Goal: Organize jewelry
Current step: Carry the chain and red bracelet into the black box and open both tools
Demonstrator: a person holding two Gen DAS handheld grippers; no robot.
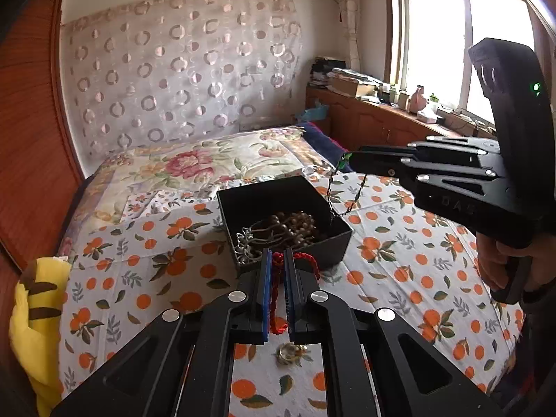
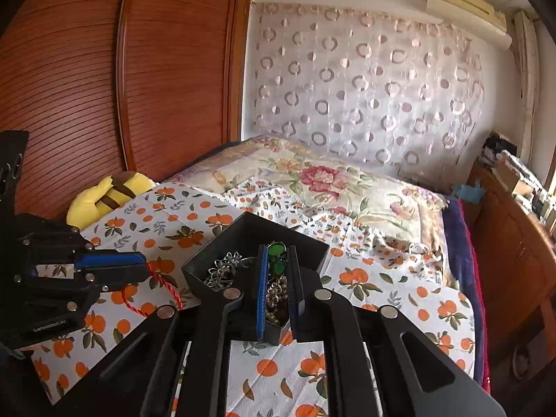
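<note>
A black open box [image 1: 333, 243] sits on the orange-print cloth and holds beads [image 1: 295, 226] and silver jewelry [image 1: 245, 243]. My left gripper [image 1: 277, 260] is shut on a red twisted cord [image 1: 278, 288], just in front of the box's near wall. A gold ring [image 1: 288, 352] lies on the cloth under it. My right gripper [image 1: 349, 160] is shut on a green-stone necklace [image 1: 342, 161], whose chain [image 1: 330, 191] hangs down into the box. In the right wrist view my right gripper [image 2: 278, 252] holds the green stones [image 2: 277, 257] above the box [image 2: 198, 271]; the left gripper [image 2: 146, 264] and red cord [image 2: 163, 285] are at left.
A yellow striped plush toy [image 1: 31, 312] lies at the bed's left edge by a wooden wardrobe [image 2: 104, 87]. A floral pillow [image 1: 194, 163] is behind the box. A wooden cabinet [image 1: 382, 121] with clutter stands under the window at right.
</note>
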